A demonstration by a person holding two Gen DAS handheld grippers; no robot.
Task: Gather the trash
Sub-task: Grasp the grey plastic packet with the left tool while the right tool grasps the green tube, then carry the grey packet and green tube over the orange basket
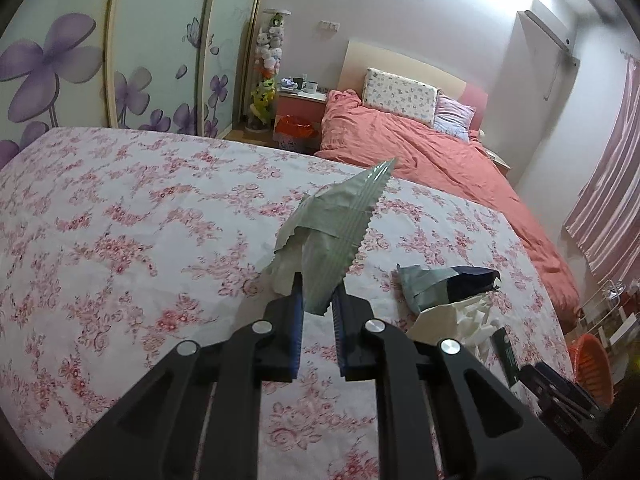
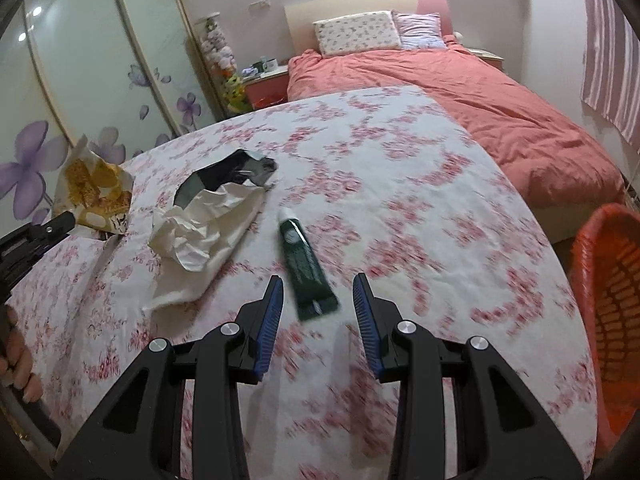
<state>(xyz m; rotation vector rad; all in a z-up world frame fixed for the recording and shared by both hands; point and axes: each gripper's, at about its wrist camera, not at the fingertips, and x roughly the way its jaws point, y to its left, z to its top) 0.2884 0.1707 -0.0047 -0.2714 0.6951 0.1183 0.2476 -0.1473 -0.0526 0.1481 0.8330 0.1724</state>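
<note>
My left gripper (image 1: pixel 318 286) is shut on a snack wrapper (image 1: pixel 344 232), silver inside with a serrated edge, held above the floral tablecloth (image 1: pixel 120 220). In the right wrist view the same wrapper (image 2: pixel 94 184) shows yellow, with the left gripper at the far left edge. My right gripper (image 2: pixel 318 292) is open and empty, just above and around the near end of a dark green tube (image 2: pixel 306 264). A crumpled white paper bag (image 2: pixel 204 224) and a dark foil packet (image 2: pixel 228 174) lie left of the tube. They also show in the left wrist view (image 1: pixel 448 284).
An orange mesh basket (image 2: pixel 612 300) stands at the table's right edge. A bed with a coral quilt (image 2: pixel 480 112) lies beyond the table. A wardrobe with purple flowers (image 1: pixel 60 64) is at the left. A nightstand (image 1: pixel 302 102) and a small bin (image 1: pixel 294 132) stand by the bed.
</note>
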